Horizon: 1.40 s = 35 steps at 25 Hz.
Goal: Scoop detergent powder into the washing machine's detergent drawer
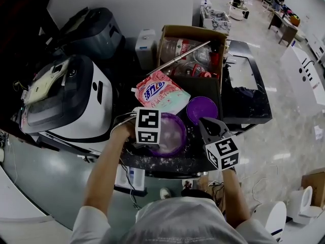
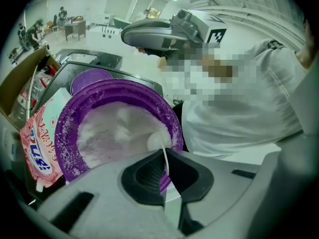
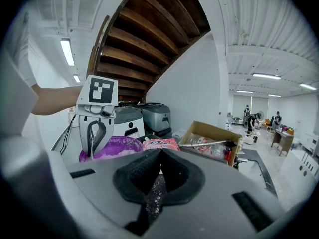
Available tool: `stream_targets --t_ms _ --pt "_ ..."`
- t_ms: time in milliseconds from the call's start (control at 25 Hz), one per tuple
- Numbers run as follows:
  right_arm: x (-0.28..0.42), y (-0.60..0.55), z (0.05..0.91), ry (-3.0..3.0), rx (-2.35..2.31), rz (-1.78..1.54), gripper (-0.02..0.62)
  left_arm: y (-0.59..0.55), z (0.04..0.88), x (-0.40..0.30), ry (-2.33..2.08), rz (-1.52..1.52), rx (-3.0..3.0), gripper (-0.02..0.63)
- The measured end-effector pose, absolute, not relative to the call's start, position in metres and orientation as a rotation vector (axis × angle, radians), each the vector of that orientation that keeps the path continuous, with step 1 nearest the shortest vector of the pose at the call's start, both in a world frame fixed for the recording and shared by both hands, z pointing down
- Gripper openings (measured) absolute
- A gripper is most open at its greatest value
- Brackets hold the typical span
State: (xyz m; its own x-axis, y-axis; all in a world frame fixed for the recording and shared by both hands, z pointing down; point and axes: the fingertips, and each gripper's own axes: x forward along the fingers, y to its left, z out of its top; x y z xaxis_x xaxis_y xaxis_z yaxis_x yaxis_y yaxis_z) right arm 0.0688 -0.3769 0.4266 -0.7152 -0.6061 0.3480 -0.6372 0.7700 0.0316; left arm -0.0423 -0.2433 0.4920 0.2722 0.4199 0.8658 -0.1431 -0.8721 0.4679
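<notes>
A thin white spoon (image 2: pixel 157 142) is pinched in the left gripper (image 2: pixel 166 179) so powder can be scooped from the round purple bowl (image 2: pixel 62 129). The right gripper (image 3: pixel 158 176) is closed on nothing.

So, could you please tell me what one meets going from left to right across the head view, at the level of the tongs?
White appliance → left tongs → purple bowl of powder → right tongs. The purple lid is left out, as it overlaps the right tongs.
</notes>
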Motion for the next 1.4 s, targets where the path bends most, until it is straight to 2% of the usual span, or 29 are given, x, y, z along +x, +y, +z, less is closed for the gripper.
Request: stream_targets --t_ms 960,1400 --pt "0.045 -0.374 0.419 -2.656 0.934 0.104 0.006 -0.261 0.47 -0.056 -0.114 1.04 2.263 0.015" --pt "0.044 -0.366 0.411 -2.658 0.976 0.083 0.006 -0.289 0.454 -0.068 -0.472 0.524 2.301 0.015"
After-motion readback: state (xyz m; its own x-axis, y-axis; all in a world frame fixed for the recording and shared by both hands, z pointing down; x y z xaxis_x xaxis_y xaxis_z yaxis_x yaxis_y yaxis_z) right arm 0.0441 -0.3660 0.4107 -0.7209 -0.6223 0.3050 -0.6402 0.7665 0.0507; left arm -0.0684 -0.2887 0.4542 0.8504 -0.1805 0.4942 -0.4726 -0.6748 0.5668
